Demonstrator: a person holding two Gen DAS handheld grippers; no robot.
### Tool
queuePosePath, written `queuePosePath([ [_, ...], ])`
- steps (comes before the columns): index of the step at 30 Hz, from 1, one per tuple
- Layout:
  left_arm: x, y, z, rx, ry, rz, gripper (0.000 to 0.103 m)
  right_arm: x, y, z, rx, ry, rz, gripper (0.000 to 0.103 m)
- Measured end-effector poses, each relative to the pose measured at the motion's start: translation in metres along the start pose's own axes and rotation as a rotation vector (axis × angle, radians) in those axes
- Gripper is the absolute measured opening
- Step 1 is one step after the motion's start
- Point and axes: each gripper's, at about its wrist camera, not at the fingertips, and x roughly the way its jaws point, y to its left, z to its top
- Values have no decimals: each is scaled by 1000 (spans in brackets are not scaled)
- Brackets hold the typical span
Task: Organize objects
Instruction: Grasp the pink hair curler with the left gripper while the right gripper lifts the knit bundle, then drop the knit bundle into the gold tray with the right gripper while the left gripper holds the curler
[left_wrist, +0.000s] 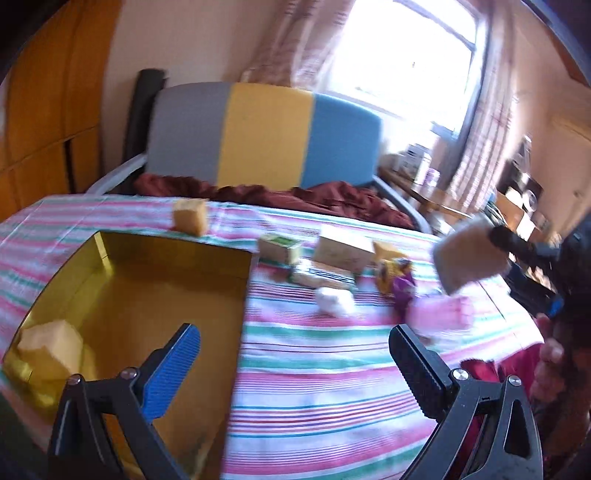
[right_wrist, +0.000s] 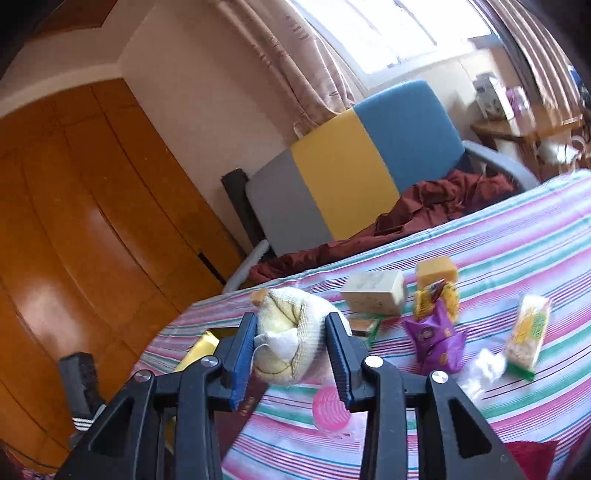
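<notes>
My right gripper (right_wrist: 291, 354) has its fingers (right_wrist: 242, 354) clamped on a cream, rolled-up knitted cloth (right_wrist: 286, 339), lifted above the striped cloth-covered desk (right_wrist: 517, 243). My left gripper (left_wrist: 295, 373) hangs with fingers wide and nothing between them, beside the open gold-lined box (left_wrist: 155, 295), where one yellow sponge block (left_wrist: 50, 350) sits. Snack packets, among them a purple packet (right_wrist: 436, 339), lie scattered on the desk.

Motion blurs the cloth (left_wrist: 469, 254); the gold box (left_wrist: 147, 295) is partly hidden.

Box (left_wrist: 147, 295) left on table (left_wrist: 314, 369); sponge (left_wrist: 48, 350) inside; packets (left_wrist: 391, 280) right; chair (left_wrist: 266, 136) behind.
</notes>
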Motion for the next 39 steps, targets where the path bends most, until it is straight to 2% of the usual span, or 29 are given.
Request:
queuePosePath([
  [1, 3, -10, -1, 27, 4, -25, 103, 0, -3, 0, 11, 0, -1, 37],
  [3, 10, -31, -4, 87, 12, -60, 103, 4, 0, -1, -37, 17, -71, 37],
  [6, 23, -50, -10, 133, 40, -88, 103, 5, -4, -4, 11, 32, -5, 37],
  [12, 38, -59, -25, 126, 94, -105, 103, 8, -1, -8, -15, 50, -41, 37],
  [14, 39, -56, -28, 105, 102, -109, 103, 8, -7, -7, 43, 58, 22, 37],
  [15, 40, -54, -27, 90, 100, -119, 103, 10, -9, -8, 67, 68, 53, 37],
  [17, 40, -53, -22, 63, 85, -148, 103, 13, -2, -10, 9, 84, -9, 37],
  [18, 40, -55, -20, 58, 75, -165, 103, 16, 1, -12, -5, 94, -9, 37],
  [20, 45, -65, -14, 86, 49, -182, 103, 18, 0, -14, 31, 111, 54, 37],
  [23, 57, -78, -12, 138, 38, -190, 102, 19, 4, -17, 17, 120, 79, 37],
  [25, 63, -80, -12, 146, 31, -217, 89, 20, 5, -18, 24, 125, 104, 37],
  [27, 70, -81, -13, 140, 50, -244, 64, 20, 6, -19, 25, 129, 109, 37],
  [28, 74, -80, -15, 135, 67, -256, 57, 20, 7, -19, 24, 129, 107, 37],
  [30, 80, -79, -20, 140, 94, -253, 37, 20, 6, -19, 28, 129, 107, 37],
  [39, 82, -70, -46, 195, 86, -229, 36, 21, -5, -19, 70, 115, 62, 37],
])
